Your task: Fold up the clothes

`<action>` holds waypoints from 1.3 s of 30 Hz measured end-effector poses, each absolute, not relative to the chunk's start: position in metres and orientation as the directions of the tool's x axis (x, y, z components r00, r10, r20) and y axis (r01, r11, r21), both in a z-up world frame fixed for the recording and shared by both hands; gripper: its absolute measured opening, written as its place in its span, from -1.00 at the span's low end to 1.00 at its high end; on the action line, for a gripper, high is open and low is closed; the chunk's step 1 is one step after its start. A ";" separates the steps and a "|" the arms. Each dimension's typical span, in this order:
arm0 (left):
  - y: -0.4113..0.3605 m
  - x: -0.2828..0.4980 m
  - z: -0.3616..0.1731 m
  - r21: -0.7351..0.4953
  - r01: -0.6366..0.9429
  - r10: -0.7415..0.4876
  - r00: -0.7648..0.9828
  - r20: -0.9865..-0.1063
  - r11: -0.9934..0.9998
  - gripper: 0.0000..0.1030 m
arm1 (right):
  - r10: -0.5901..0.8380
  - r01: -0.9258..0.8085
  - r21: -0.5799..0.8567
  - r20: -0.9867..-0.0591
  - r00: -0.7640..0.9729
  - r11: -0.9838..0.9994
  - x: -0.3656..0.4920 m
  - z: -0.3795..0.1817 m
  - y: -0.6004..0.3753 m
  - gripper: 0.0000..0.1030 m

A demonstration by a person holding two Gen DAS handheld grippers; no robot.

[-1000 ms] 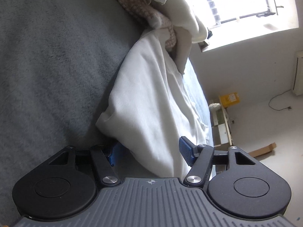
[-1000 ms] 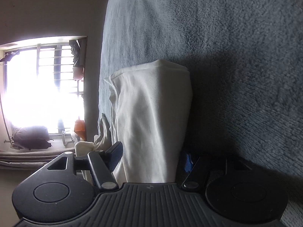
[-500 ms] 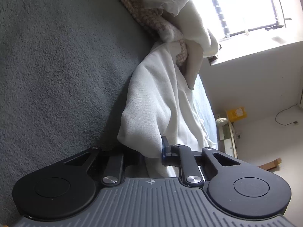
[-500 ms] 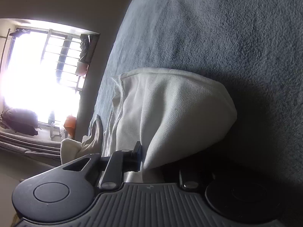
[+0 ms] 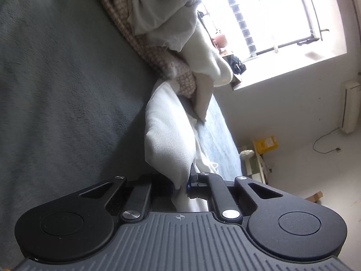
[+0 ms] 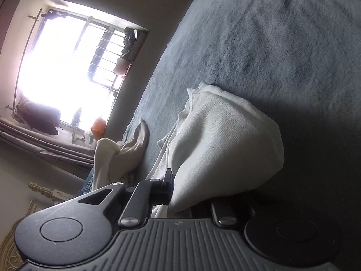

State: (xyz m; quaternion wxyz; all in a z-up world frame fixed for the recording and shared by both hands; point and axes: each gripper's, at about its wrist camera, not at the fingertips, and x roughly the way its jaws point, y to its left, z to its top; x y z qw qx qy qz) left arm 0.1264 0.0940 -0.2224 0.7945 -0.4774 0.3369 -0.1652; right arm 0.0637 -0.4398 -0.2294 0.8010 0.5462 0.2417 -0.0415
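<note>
A bright barred window (image 5: 266, 15) lit the grey fleece bed cover (image 5: 56, 90); a yellow box (image 5: 265, 144) sat near a white wall-mounted unit (image 5: 350, 106).

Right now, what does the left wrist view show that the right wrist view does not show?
Only the left wrist view shows the checked knit fabric, the wall air conditioner and the yellow box. Only the right wrist view shows the orange thing at the window and the carved bed frame. Both show the grey blanket, a bright window and the white garment, pinched by the left gripper and the right gripper, whose jaws are closing on it.
</note>
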 end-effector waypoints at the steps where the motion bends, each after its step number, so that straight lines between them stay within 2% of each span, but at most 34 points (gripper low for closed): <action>1: 0.099 0.118 -0.221 -0.868 -0.057 -0.585 0.717 -0.379 0.493 -0.86 | 0.209 0.333 0.856 -0.436 0.875 0.395 0.055 -0.229 -0.439 -0.78; 11: 0.139 0.007 -0.226 -0.825 -0.125 -0.586 0.645 -0.490 0.551 -0.86 | 0.354 0.408 0.834 -0.534 0.768 0.372 -0.027 -0.232 -0.426 -0.78; 15: 0.141 -0.016 -0.239 -0.797 -0.159 -0.580 0.606 -0.545 0.582 -0.86 | 0.405 0.532 0.802 -0.597 0.693 0.273 -0.039 -0.253 -0.431 -0.77; 16: 0.141 -0.015 -0.245 -0.791 -0.173 -0.579 0.593 -0.559 0.587 -0.85 | 0.420 0.571 0.786 -0.614 0.668 0.239 -0.040 -0.261 -0.433 -0.74; 18: 0.143 -0.012 -0.252 -0.781 -0.187 -0.579 0.575 -0.578 0.595 -0.79 | 0.448 0.657 0.740 -0.641 0.623 0.144 -0.046 -0.280 -0.439 -0.53; 20: 0.144 -0.007 -0.255 -0.773 -0.174 -0.590 0.552 -0.589 0.610 -0.69 | 0.470 0.668 0.742 -0.608 0.640 0.050 -0.054 -0.294 -0.442 -0.41; 22: 0.147 -0.005 -0.253 -0.756 -0.148 -0.598 0.523 -0.607 0.638 -0.44 | 0.471 0.666 0.744 -0.603 0.644 0.042 -0.058 -0.292 -0.444 -0.20; 27: 0.169 -0.017 -0.239 -0.705 -0.088 -0.574 0.515 -0.637 0.703 -0.32 | 0.429 0.680 0.731 -0.633 0.644 0.060 -0.074 -0.279 -0.449 0.10; 29: 0.180 -0.025 -0.232 -0.686 -0.082 -0.545 0.543 -0.639 0.723 -0.29 | 0.396 0.689 0.723 -0.650 0.648 0.059 -0.082 -0.272 -0.452 0.32; 35: 0.206 -0.036 -0.221 -0.679 -0.123 -0.472 0.630 -0.617 0.724 -0.26 | 0.250 0.723 0.689 -0.709 0.659 0.051 -0.114 -0.251 -0.459 0.39; 39: 0.201 -0.031 -0.216 -0.681 -0.109 -0.475 0.637 -0.607 0.724 -0.24 | 0.141 0.703 0.705 -0.708 0.692 0.092 -0.127 -0.231 -0.455 0.39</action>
